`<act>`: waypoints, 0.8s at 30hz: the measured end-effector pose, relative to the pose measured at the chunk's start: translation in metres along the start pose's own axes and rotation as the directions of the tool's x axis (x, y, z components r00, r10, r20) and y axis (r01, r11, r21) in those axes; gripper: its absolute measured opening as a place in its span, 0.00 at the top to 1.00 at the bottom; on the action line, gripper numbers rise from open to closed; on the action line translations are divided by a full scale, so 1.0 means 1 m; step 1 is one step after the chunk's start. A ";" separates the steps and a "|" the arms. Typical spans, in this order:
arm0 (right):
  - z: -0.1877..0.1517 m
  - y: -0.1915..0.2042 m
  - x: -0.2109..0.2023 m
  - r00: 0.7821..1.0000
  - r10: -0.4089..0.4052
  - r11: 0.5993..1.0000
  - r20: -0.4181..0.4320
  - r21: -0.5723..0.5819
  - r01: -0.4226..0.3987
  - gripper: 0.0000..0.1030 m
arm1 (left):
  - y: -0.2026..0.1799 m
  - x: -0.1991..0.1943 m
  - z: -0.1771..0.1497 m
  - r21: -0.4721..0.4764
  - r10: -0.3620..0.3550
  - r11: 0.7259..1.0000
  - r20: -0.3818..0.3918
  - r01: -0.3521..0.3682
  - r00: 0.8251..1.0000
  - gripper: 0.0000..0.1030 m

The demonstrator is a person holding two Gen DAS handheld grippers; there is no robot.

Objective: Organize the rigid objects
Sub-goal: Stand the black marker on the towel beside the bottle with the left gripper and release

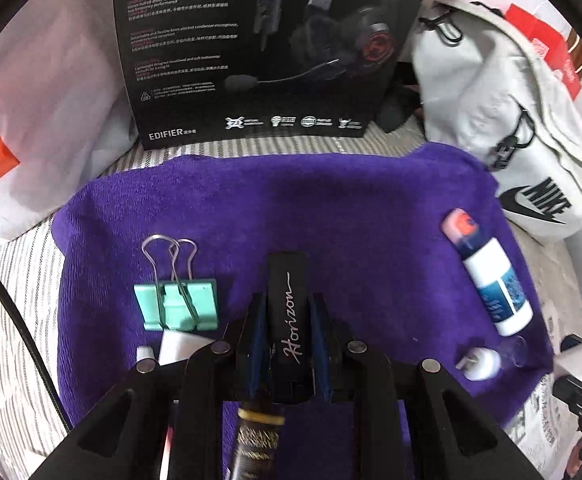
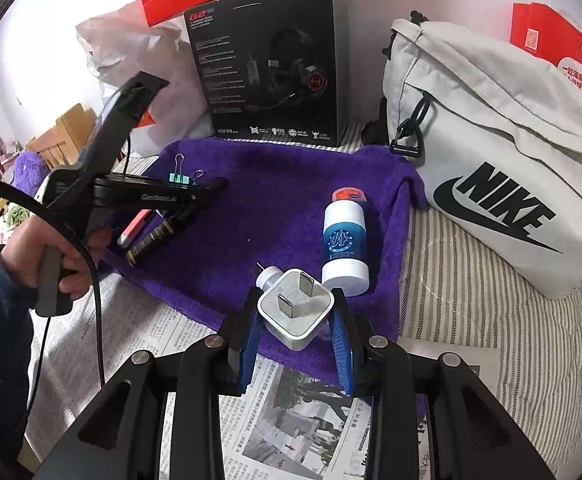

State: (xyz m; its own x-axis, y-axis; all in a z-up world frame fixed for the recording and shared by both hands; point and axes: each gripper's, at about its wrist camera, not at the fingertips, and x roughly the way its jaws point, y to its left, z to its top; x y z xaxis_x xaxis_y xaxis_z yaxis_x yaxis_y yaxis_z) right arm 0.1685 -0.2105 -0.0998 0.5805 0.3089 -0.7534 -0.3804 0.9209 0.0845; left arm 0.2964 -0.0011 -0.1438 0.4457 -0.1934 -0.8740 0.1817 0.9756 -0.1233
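From the left wrist view, the left gripper [image 1: 287, 312] is clamped on a flat black bar with the white script "Horizon" [image 1: 289, 304], which stands out forward between the blue pads. Under the gripper lies a dark pen-like stick with gold bands [image 1: 257, 440]. Just left of the fingers, a mint-green binder clip with wire handles [image 1: 175, 304] lies on the purple towel [image 1: 291, 208]. Far to the right of the gripper, a white and blue cylindrical bottle with a pink cap [image 1: 491, 280] lies on its side, and a small white round piece [image 1: 481, 362] lies near its base. Behind the towel stands a black headset box [image 1: 251, 40], with a white Nike bag [image 1: 503, 120] to its right.

From the right wrist view, the right gripper [image 2: 297, 320] is clamped on a white square plug adapter with metal prongs [image 2: 295, 312], prongs facing up. Just ahead and slightly right of it lies the bottle [image 2: 345, 248]. Far to the left, a hand [image 2: 71, 252] holds the left gripper [image 2: 211, 186] over the towel [image 2: 283, 200], near the binder clip [image 2: 181, 178]. Printed newspaper [image 2: 291, 420] lies under the right gripper.
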 end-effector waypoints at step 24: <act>0.011 0.009 0.008 1.000 -0.018 0.999 -0.001 -0.040 0.018 0.68 | -0.001 -0.046 -0.030 0.019 -0.034 0.999 0.018 0.034 0.999 0.66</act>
State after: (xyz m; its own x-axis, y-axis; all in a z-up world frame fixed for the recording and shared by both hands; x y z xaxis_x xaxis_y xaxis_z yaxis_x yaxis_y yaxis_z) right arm 0.1777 -0.1966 -0.0979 0.5864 0.2918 -0.7556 -0.3987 0.9160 0.0443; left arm 0.2494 0.0102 -0.1172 0.4552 -0.2287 -0.8605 0.2130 0.9664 -0.1442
